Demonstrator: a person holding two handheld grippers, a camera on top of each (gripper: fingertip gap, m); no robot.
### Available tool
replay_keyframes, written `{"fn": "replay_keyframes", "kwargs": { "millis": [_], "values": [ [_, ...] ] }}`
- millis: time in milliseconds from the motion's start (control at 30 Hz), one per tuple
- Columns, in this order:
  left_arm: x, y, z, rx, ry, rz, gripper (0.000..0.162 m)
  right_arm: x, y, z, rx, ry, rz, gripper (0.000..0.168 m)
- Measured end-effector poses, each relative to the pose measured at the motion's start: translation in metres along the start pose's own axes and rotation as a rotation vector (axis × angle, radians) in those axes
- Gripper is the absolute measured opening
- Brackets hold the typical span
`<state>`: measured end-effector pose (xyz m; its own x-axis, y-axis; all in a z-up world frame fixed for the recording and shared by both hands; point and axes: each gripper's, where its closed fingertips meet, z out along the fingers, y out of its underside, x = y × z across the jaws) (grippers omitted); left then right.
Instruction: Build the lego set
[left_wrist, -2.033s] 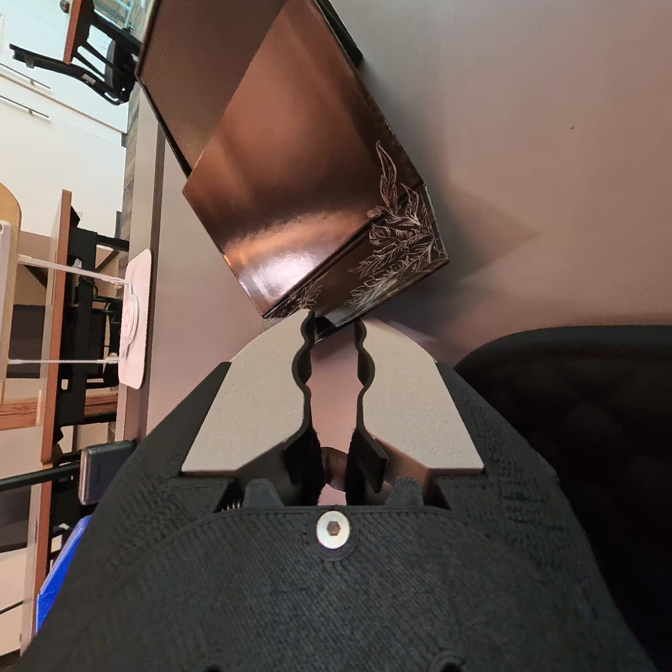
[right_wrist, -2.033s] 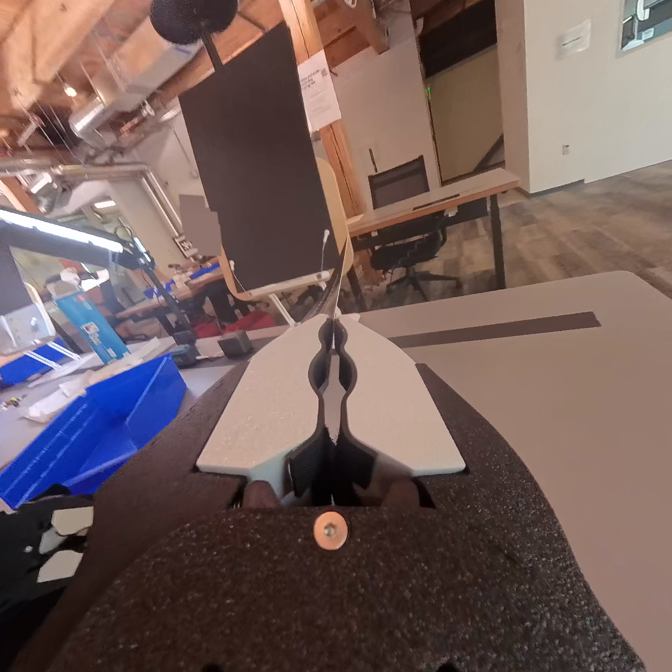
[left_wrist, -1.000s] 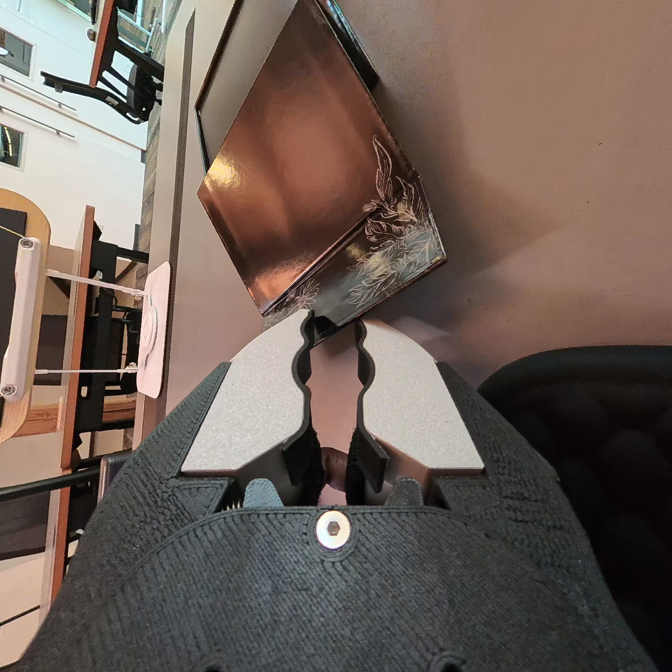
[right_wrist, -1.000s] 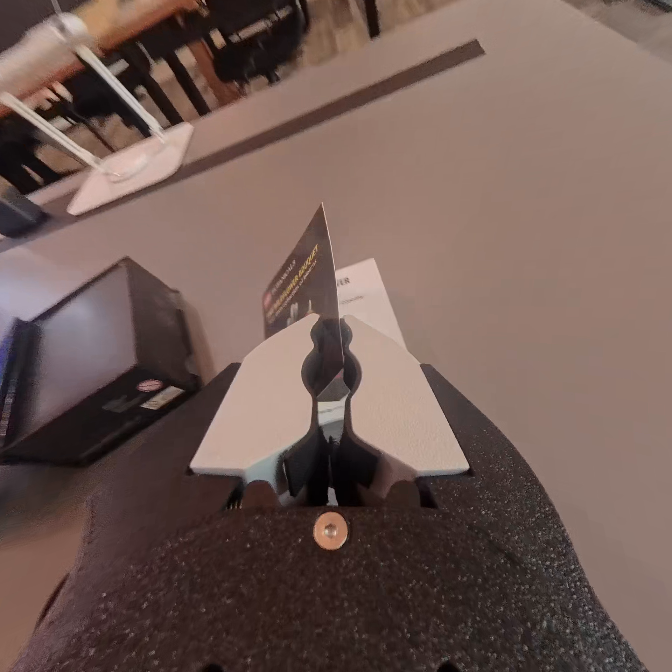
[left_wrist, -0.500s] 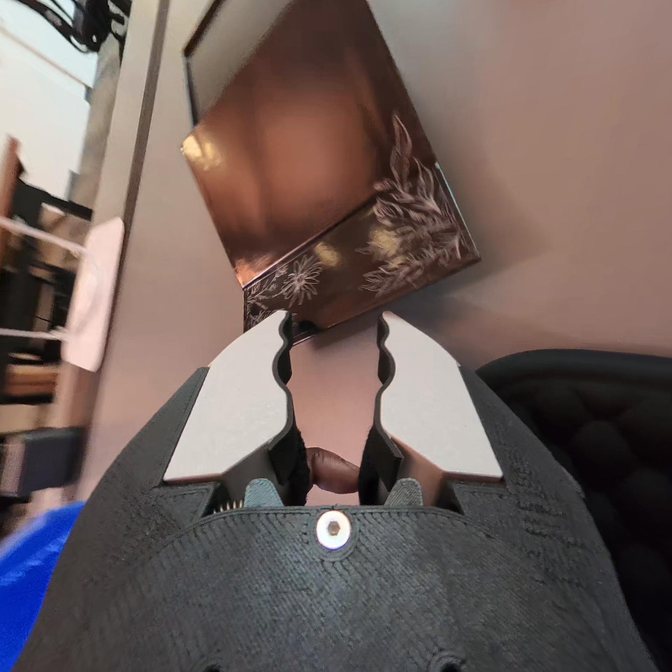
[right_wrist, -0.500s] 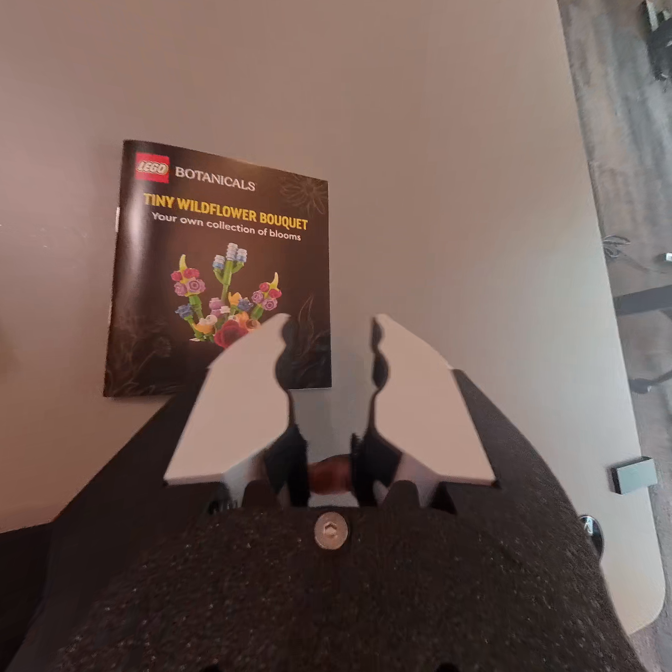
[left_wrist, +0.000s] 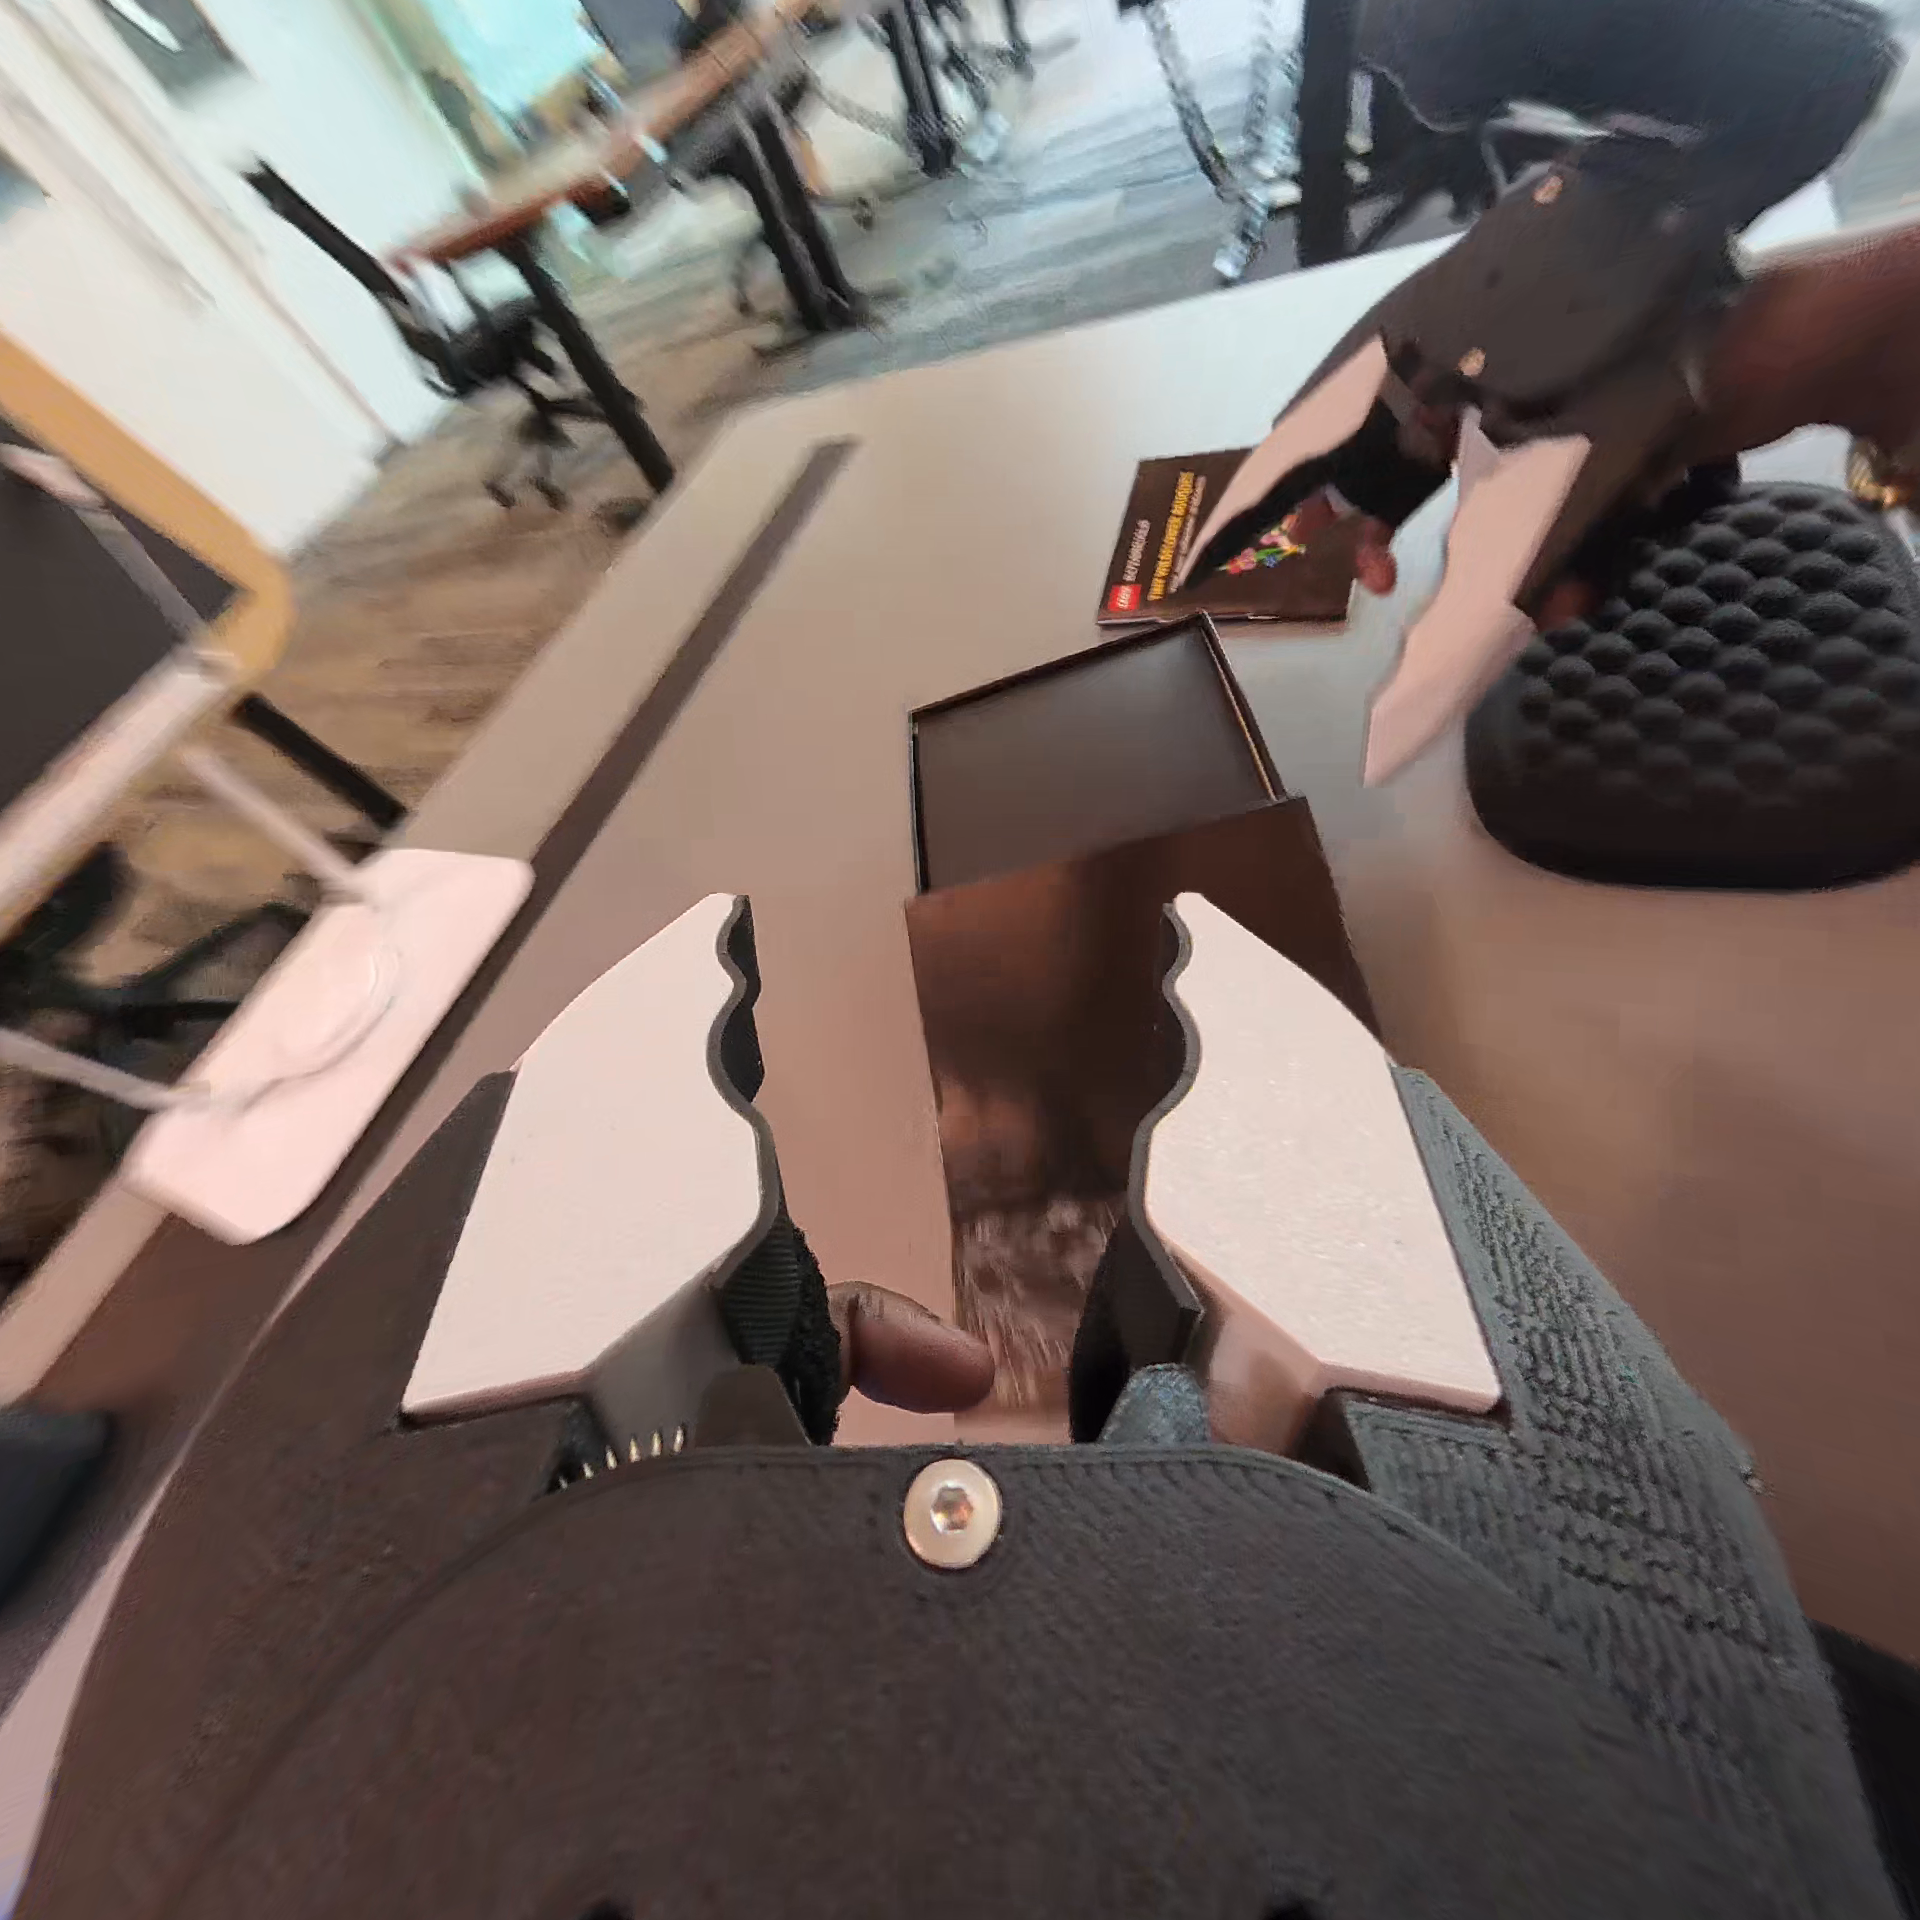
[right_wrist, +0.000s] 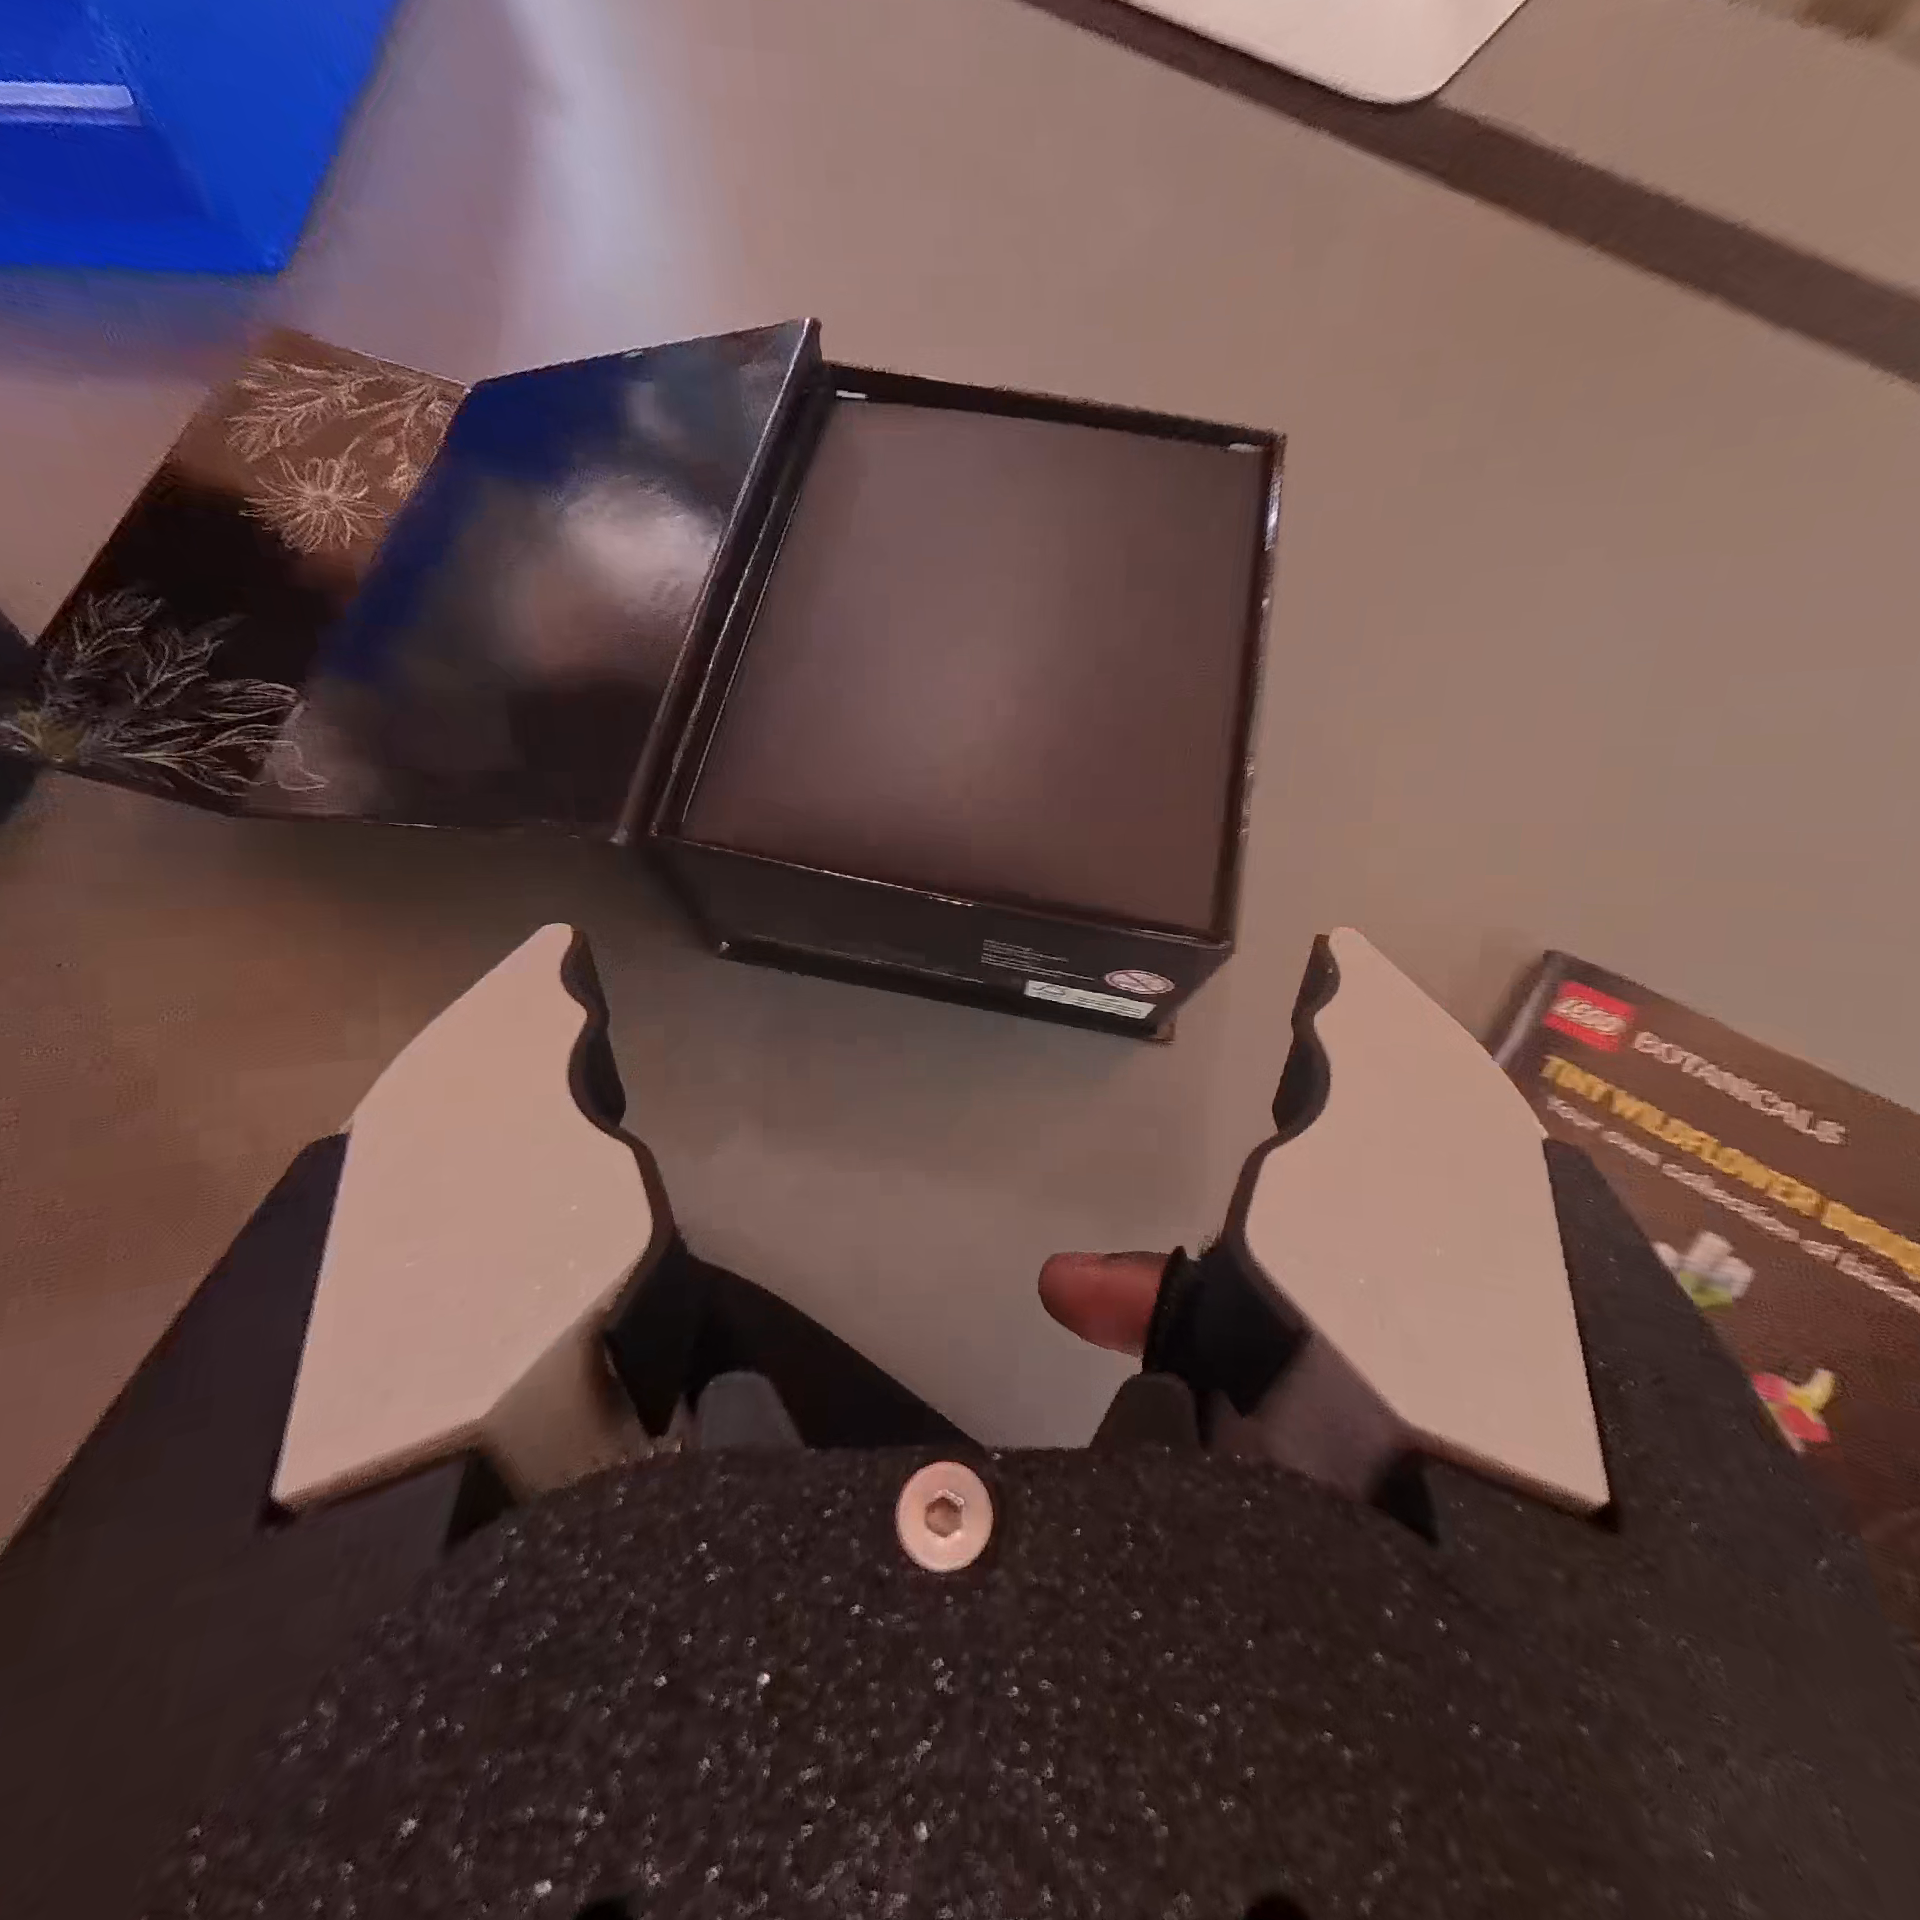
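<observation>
A dark LEGO box (right_wrist: 987, 675) stands open on the grey table (right_wrist: 1507, 540). Its inside shows only a flat dark surface. Its glossy lid (right_wrist: 520, 603) with a flower-printed flap (right_wrist: 208, 582) lies folded out to the left. My right gripper (right_wrist: 951, 940) is wide open and empty, just in front of the box. The dark instruction booklet (right_wrist: 1714, 1195) lies flat to its right. In the left wrist view my left gripper (left_wrist: 956, 914) is open, with the lid (left_wrist: 1039, 987) lying between its fingers. Beyond it are the box (left_wrist: 1081, 758), the booklet (left_wrist: 1226, 561) and the right gripper (left_wrist: 1288, 665).
A black bumpy pad (left_wrist: 1714, 707) lies right of the box. A white stand base (left_wrist: 332, 1029) sits at the table's left by a dark strip (left_wrist: 675, 665). A blue bin (right_wrist: 156, 125) is at the far left. Desks and chairs stand beyond the table.
My right gripper laid the booklet flat on the table, opened wide and swung over to the box. My left gripper opened wider and turned, so it now looks along the lid.
</observation>
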<state>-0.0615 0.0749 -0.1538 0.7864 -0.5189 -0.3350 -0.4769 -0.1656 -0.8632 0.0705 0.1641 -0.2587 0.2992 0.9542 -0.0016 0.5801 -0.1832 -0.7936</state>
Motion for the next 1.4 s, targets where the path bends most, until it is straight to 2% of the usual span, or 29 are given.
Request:
{"fn": "replay_keyframes", "kwargs": {
  "millis": [100, 200, 267, 367, 400, 467, 567, 700, 767, 900, 1133, 1167, 1300, 1400],
  "values": [
    [-0.003, 0.008, 0.041, -0.086, 0.186, -0.098, 0.075, -0.003, 0.006, 0.009, -0.019, -0.016, 0.003, 0.125],
    [-0.006, 0.046, 0.079, -0.274, 0.331, -0.172, 0.076, -0.003, 0.013, 0.014, -0.057, -0.004, -0.046, 0.125],
    [-0.01, 0.072, 0.096, -0.412, 0.37, -0.233, 0.076, -0.003, 0.015, 0.017, -0.072, -0.008, -0.067, 0.124],
    [0.003, 0.084, 0.106, -0.498, 0.537, -0.388, 0.07, 0.001, 0.015, 0.02, -0.069, -0.003, -0.069, 0.123],
    [0.008, 0.084, 0.105, -0.504, 0.6, -0.423, 0.065, 0.002, 0.014, 0.021, -0.063, -0.005, -0.068, 0.122],
    [0.019, 0.078, 0.1, -0.475, 0.741, -0.47, 0.043, 0.004, 0.011, 0.023, -0.045, -0.011, -0.057, 0.122],
    [0.028, 0.076, 0.094, -0.43, 0.843, -0.519, 0.036, 0.004, 0.01, 0.024, -0.036, -0.03, -0.064, 0.123],
    [0.029, 0.048, 0.079, -0.145, 0.896, -0.54, 0.017, 0.0, 0.011, 0.022, -0.018, -0.089, -0.084, 0.121],
    [0.029, 0.036, 0.07, -0.01, 0.854, -0.47, 0.016, -0.007, 0.006, 0.021, 0.013, -0.15, -0.063, 0.119],
    [0.031, 0.032, 0.057, -0.006, 0.744, -0.319, 0.015, -0.012, -0.006, 0.016, 0.062, -0.21, -0.042, 0.112],
    [0.006, 0.029, 0.046, -0.194, 0.467, 0.013, 0.015, -0.027, -0.035, 0.023, 0.159, -0.227, 0.136, 0.089],
    [0.003, 0.029, 0.044, -0.217, 0.43, 0.063, 0.015, -0.032, -0.039, 0.025, 0.176, -0.239, 0.169, 0.09],
    [-0.005, 0.029, 0.04, -0.311, 0.271, 0.252, 0.014, -0.056, -0.067, 0.031, 0.291, -0.385, 0.449, 0.117],
    [0.001, 0.023, 0.039, -0.304, 0.215, 0.291, 0.013, -0.062, -0.082, 0.04, 0.334, -0.464, 0.679, 0.138]
  ]
}}
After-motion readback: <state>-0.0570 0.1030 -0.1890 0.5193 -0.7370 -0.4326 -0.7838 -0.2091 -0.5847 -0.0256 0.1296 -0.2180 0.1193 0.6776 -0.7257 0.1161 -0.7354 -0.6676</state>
